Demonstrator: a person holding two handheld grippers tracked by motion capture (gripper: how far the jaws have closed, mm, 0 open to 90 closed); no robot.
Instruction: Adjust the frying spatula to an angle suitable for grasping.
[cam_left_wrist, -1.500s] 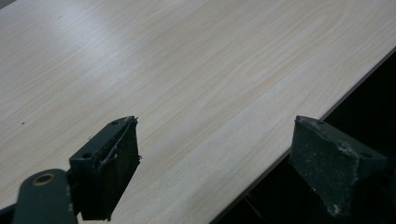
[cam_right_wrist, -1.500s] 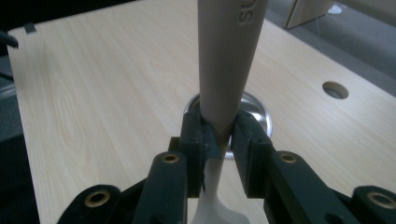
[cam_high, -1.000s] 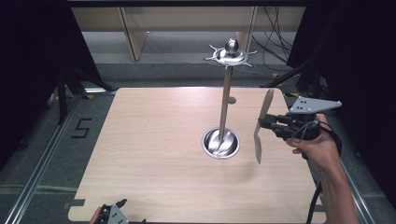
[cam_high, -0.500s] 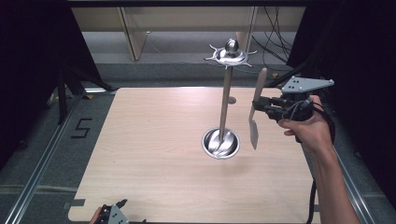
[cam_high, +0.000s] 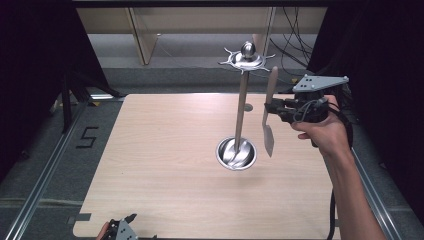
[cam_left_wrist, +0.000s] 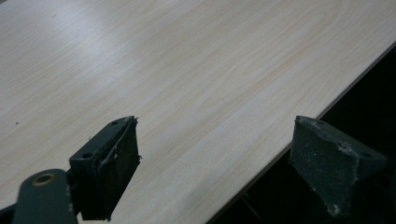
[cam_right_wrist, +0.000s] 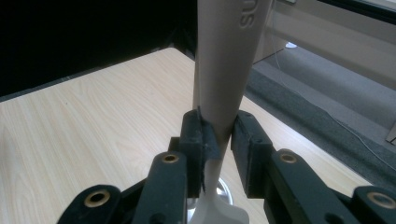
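Right gripper: clamping the spatula mid-handle, upright beside the stand.
Handling: likely proving light, stiff, smooth; gripping the handle.
Left gripper: resting with jaws wide, holding nothing.

- The left gripper looks down along its two black jaws, which rise from the bottom of the picture and stand wide apart with nothing between them.
- The inner face of the left-hand jaw is scuffed and frayed; the right-hand one is speckled with pale marks.
- Beneath them lies a pale wood-grain table.
- The table's edge runs slantwise from the upper right toward the bottom middle, with darkness beyond it.
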